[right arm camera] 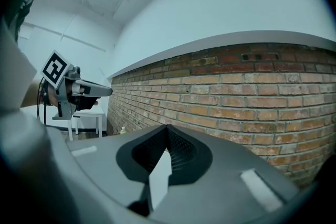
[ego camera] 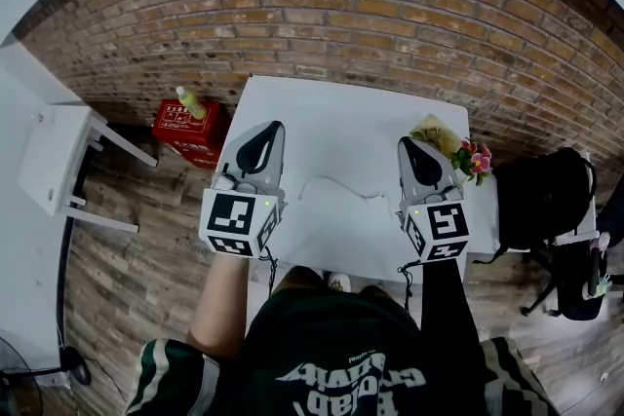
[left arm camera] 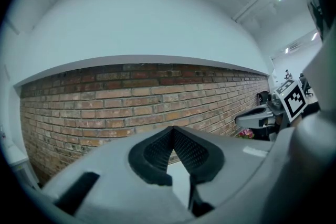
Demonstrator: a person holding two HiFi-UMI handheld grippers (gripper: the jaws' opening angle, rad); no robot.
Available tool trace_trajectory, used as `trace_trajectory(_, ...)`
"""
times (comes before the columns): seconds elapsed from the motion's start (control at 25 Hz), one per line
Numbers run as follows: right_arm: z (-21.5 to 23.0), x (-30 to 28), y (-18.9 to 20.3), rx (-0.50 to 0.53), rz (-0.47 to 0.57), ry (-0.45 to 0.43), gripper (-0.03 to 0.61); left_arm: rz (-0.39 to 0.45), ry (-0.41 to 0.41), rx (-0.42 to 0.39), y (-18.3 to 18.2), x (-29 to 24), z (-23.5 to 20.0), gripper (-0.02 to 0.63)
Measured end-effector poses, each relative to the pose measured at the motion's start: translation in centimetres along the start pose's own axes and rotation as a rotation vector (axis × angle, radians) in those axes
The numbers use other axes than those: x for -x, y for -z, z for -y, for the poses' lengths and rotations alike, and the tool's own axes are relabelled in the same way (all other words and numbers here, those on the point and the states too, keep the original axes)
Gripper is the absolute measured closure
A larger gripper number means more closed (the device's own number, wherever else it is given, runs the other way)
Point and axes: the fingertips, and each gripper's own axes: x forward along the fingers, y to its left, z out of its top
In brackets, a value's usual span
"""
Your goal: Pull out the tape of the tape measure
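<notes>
I hold both grippers up over the near half of the white table (ego camera: 322, 112), pointing at the brick wall. My left gripper (ego camera: 276, 128) is shut with nothing between its fingers; in its own view the pads (left arm camera: 157, 150) meet at the tip. My right gripper (ego camera: 405, 142) is likewise shut and empty, its tip (right arm camera: 167, 128) closed. A thin pale line (ego camera: 336, 186) lies curved across the table between the grippers; I cannot tell what it is. A yellowish object (ego camera: 435, 133) sits at the table's far right corner. No tape measure is plainly recognisable.
Pink flowers (ego camera: 475, 159) stand at the table's right edge. A red box (ego camera: 190, 130) with a yellow bottle (ego camera: 191, 102) sits on the floor to the left, beside a white side table (ego camera: 58, 156). A black chair (ego camera: 546, 195) is on the right. The brick wall (ego camera: 341, 5) is behind.
</notes>
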Motion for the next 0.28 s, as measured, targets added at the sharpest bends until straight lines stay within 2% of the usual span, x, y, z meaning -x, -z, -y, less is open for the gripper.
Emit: trace_trajectory(0.28, 0.33, 0.11, -0.05, 0.001, -0.004, 0.011, 0.565, -0.016, 0.002, -0.009, 0.3, -0.17, -0.01, 0.607)
